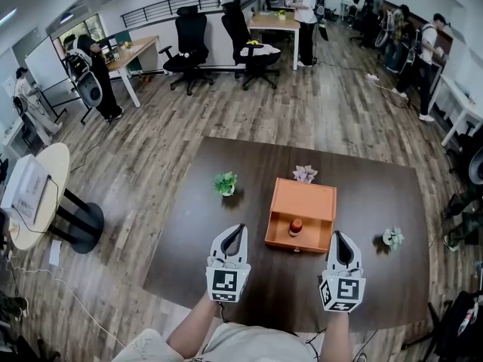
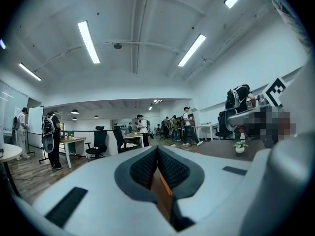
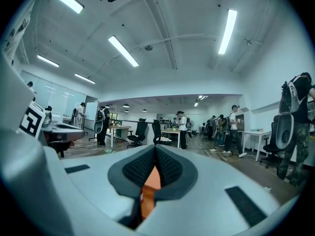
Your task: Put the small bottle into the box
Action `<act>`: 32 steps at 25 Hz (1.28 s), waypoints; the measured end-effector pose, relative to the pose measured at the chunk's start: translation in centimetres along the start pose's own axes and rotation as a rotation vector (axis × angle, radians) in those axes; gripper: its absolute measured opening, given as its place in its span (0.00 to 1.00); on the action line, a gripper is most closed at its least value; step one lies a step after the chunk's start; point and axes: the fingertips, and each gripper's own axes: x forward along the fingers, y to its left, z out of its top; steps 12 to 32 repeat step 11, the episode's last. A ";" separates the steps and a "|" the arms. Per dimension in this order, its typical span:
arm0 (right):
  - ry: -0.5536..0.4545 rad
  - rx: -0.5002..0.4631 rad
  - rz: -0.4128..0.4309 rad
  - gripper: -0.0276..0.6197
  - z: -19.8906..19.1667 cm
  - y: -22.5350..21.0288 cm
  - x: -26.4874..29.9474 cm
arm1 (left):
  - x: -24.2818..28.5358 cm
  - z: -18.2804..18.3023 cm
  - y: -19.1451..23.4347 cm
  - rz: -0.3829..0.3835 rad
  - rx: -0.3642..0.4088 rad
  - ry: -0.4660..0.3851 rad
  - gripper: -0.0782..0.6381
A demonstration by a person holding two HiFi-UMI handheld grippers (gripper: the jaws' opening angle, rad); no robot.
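An open orange box (image 1: 303, 196) sits in the middle of the dark table (image 1: 189, 225). A small bottle (image 1: 296, 227) with a reddish top stands inside it, near the front wall. My left gripper (image 1: 240, 228) hovers just left of the box's front corner, shut and empty. My right gripper (image 1: 337, 234) is just right of the box's front corner, also shut with nothing held. In the left gripper view the pads (image 2: 147, 168) meet, and a strip of the orange box (image 2: 162, 193) shows below them. The right gripper view also has closed pads (image 3: 170, 168) over the orange box (image 3: 150, 181).
Three small potted plants stand on the table: a green one (image 1: 225, 182) left of the box, a pinkish one (image 1: 305, 173) behind it, a pale one (image 1: 392, 237) at the right. A round white side table (image 1: 38, 172) stands far left. Office chairs, desks and people fill the room beyond.
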 end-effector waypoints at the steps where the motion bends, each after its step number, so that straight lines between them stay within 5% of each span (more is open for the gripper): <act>1: 0.001 0.000 0.000 0.04 0.0 0.0 0.0 | 0.0 0.0 -0.1 -0.001 0.000 0.000 0.11; 32: 0.005 -0.001 -0.005 0.04 -0.1 -0.9 -0.4 | 0.3 0.2 -1.0 -0.009 0.000 -0.001 0.11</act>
